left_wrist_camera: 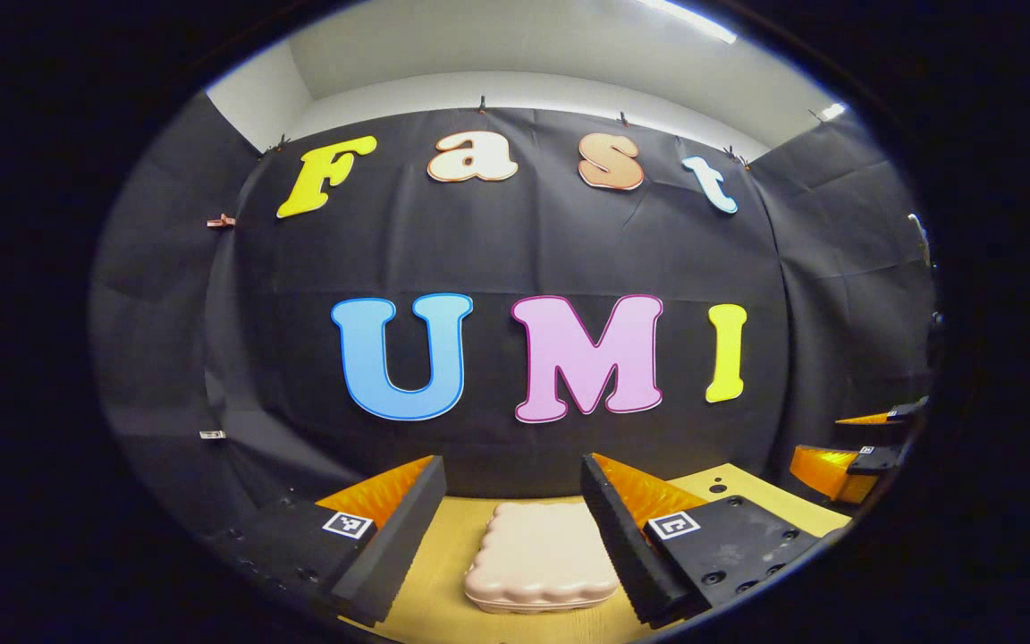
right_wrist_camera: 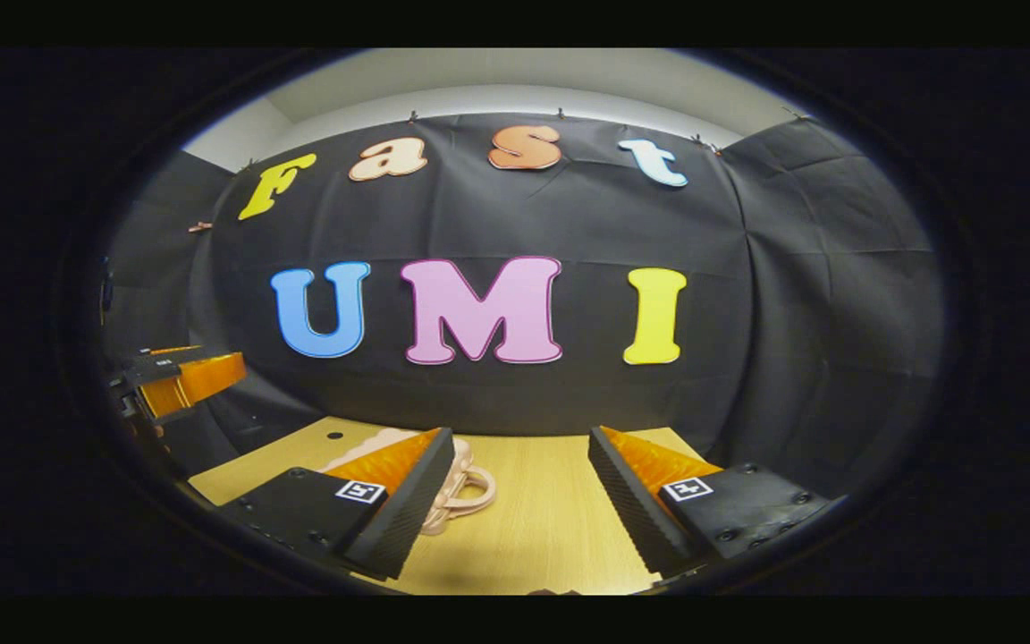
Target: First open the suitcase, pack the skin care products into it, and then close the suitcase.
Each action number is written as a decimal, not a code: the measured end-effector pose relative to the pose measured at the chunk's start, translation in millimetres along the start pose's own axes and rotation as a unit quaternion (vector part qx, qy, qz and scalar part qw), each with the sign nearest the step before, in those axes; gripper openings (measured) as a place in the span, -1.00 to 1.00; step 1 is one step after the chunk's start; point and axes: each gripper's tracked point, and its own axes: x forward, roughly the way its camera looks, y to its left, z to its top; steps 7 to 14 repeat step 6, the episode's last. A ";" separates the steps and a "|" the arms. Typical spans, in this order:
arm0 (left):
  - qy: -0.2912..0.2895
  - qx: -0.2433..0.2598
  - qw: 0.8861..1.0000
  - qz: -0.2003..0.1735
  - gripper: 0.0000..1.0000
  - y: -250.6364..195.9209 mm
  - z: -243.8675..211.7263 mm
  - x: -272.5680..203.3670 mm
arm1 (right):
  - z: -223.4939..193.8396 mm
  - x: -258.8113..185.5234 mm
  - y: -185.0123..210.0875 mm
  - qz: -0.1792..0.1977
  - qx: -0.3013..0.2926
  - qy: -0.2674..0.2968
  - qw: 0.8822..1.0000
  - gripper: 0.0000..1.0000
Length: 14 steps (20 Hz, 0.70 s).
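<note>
A small pale pink suitcase with a wavy edge lies closed and flat on the wooden table, straight ahead of my left gripper, which hovers above it, open and holding nothing. In the right gripper view the suitcase is at the left, its loop handle pointing right, partly hidden behind my left-hand finger. My right gripper is open and holds nothing, over bare table to the right of the suitcase. The other gripper appears at the far right of the left gripper view, and at the far left of the right gripper view.
The black cloth wall stands close behind the table's far edge. A small dark hole marks the table top near its far left corner. Bare wood spreads to the right of the suitcase.
</note>
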 end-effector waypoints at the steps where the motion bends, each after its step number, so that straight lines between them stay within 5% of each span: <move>1: 0.001 -0.002 1.000 -0.003 0.92 0.0 -0.8 0.1 | 1.1 -1.5 -1.7 -0.001 -0.003 -0.002 1.000 0.92; 14: 0.008 -0.030 0.999 -0.012 0.92 -3.2 -9.9 -7.2 | -2.8 -7.0 -1.8 -0.006 0.000 0.005 1.000 0.93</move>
